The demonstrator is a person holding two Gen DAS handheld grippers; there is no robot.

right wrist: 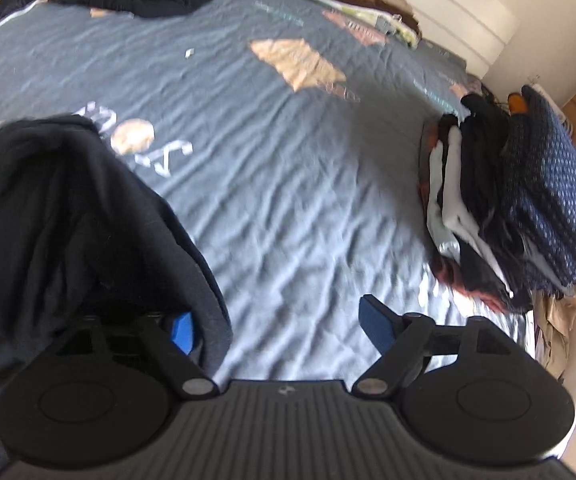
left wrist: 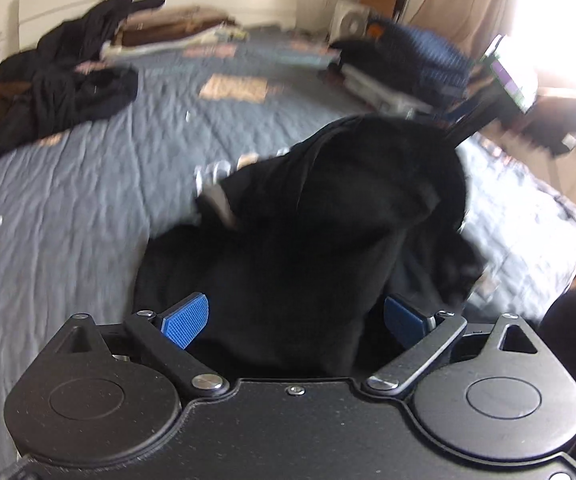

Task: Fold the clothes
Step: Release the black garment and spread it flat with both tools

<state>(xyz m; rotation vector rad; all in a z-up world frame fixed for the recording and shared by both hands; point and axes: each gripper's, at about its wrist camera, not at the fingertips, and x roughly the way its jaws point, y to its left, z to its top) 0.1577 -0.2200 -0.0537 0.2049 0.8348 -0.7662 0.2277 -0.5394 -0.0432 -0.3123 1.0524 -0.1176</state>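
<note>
A black garment lies heaped on the grey-blue quilted bed, bunched up high in the middle. My left gripper stands open right over its near edge. The cloth runs between the two blue pads, but neither pad presses on it. In the right wrist view the same dark garment fills the lower left and drapes over the left pad of my right gripper. That gripper is open, with bare quilt showing between its fingers.
A stack of folded clothes topped by a blue dotted piece sits near the bed's right edge. A pile of loose dark clothes lies at the far left by the headboard. Beyond the garment, a small device stands on thin black legs.
</note>
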